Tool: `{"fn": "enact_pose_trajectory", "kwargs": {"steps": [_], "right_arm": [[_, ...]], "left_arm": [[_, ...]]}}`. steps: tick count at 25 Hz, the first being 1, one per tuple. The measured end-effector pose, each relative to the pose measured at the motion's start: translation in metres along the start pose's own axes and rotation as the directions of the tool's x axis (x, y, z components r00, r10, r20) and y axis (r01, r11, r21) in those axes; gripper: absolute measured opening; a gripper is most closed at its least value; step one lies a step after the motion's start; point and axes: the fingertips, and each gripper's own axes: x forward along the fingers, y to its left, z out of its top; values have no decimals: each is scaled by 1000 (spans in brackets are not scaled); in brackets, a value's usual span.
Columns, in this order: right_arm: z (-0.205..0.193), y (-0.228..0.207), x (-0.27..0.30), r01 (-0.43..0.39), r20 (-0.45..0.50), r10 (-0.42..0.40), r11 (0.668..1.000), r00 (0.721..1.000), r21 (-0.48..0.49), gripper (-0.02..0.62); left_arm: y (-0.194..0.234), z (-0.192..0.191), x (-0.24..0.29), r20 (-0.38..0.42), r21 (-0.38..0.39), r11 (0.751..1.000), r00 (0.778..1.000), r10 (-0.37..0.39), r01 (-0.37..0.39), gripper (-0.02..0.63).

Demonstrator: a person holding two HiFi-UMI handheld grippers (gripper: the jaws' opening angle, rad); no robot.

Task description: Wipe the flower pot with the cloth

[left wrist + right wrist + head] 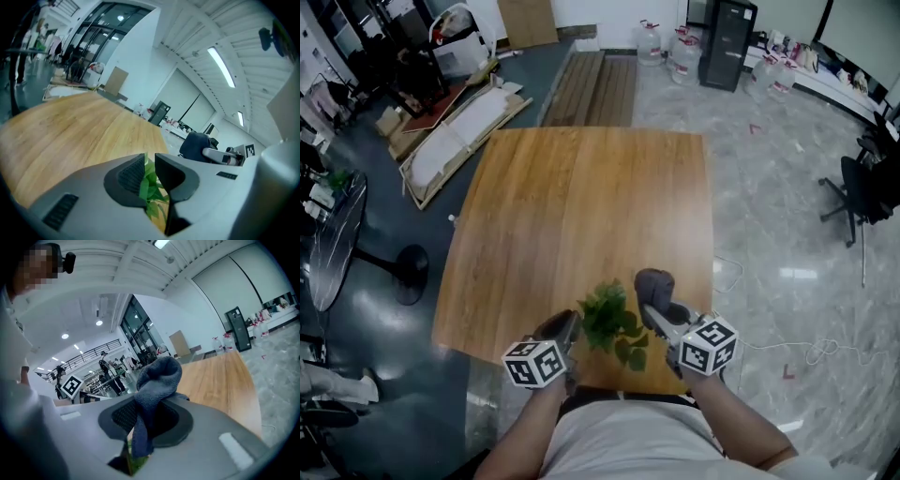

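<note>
Tabletop (581, 206) stretches ahead of both tools; the flower pot, hidden under its plant (609, 323), sits between them, seemingly upright, long axis vertical, leaves pointing up at you. Your right gripper (147, 414) clamps the bunched cloth (157, 378), foliage just to its left, and your left gripper (149, 161) is pinched to a slit with leaves caught in it. Wiping looks about to begin: next, bring the cloth below the leaves onto the pot's wall.

light: ceiling strips — floor glare | gripper views: fisheye-warped edges
</note>
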Motion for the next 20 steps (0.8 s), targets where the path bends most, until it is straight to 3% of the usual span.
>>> {"fn": "enact_pose_trajectory", "kwargs": {"steps": [4,9,14,20], "right_arm": [[54,46,-24,-70,83,80,991,993,-112,64],[113,106,-56,-129,155,177,952,972,-278,64],[144,140,-81,-145,179,228,912,957,-384,64],[161,163,-92,-143,197,249,888,948,-437,64]], "left_arm": [[-57,50,-47,137,170,985,990,-26,2,57],[-129,99,-94,276,306,952,956,-104,15,22],[-181,127,-118,348,384,923,922,-169,24,6],[-194,137,-136,380,401,916,909,-173,6,6]]}}
